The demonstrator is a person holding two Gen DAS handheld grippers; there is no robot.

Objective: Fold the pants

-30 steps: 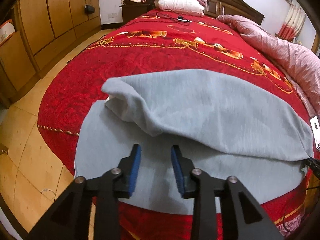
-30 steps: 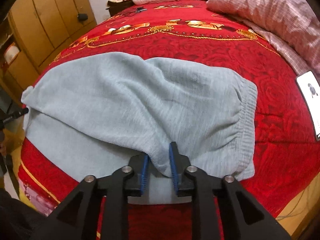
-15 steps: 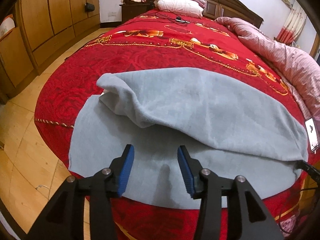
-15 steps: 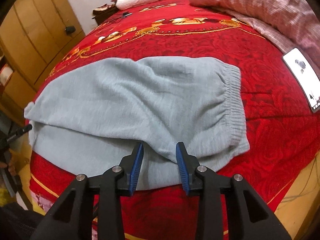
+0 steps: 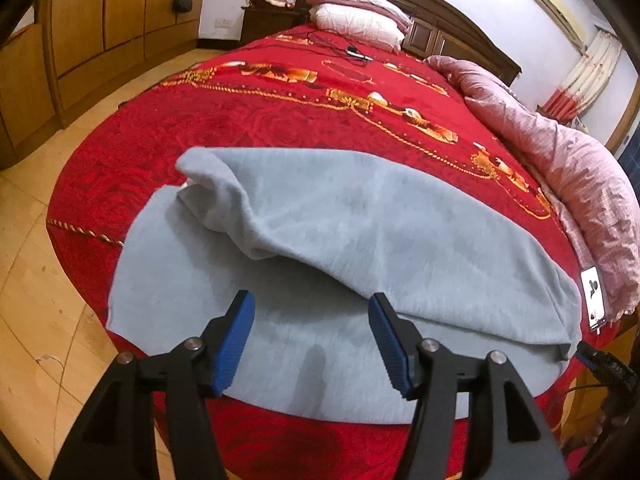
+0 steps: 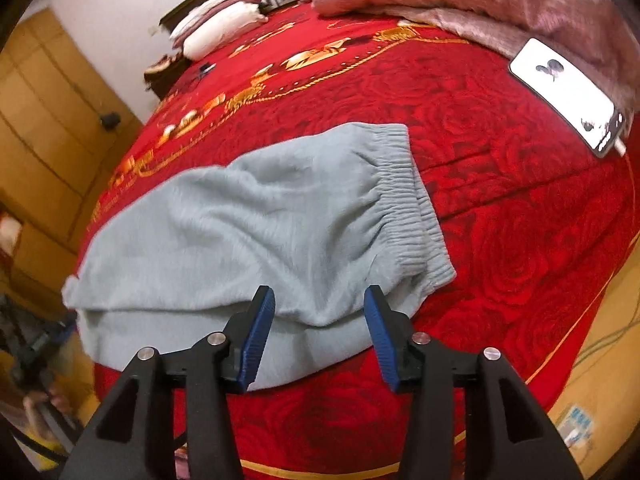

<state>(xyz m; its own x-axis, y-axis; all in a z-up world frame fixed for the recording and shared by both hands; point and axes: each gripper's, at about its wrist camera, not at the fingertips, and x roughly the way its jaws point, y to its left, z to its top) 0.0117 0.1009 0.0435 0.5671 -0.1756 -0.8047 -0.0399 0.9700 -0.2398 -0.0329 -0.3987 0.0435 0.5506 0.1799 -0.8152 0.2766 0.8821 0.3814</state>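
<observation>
Both grippers let go, first fold is down

The grey pants point(image 5: 360, 232) lie across the foot of the red bed point(image 5: 280, 120), one leg laid over the other. A second ago the right gripper point(image 6: 319, 326) pinched the cloth; now its jaws are spread and empty, like the left gripper point(image 5: 311, 334). Soft fleecy fabric, gathered waistband point(image 6: 404, 192), top leg askew and rumpled, so it likely needs smoothing before the next fold.

My left wrist view looks from the bed's point(image 5: 280, 128) near edge toward the far headboard point(image 5: 452, 32); my right one tilts, sharing the grey pants point(image 6: 260, 232).
</observation>
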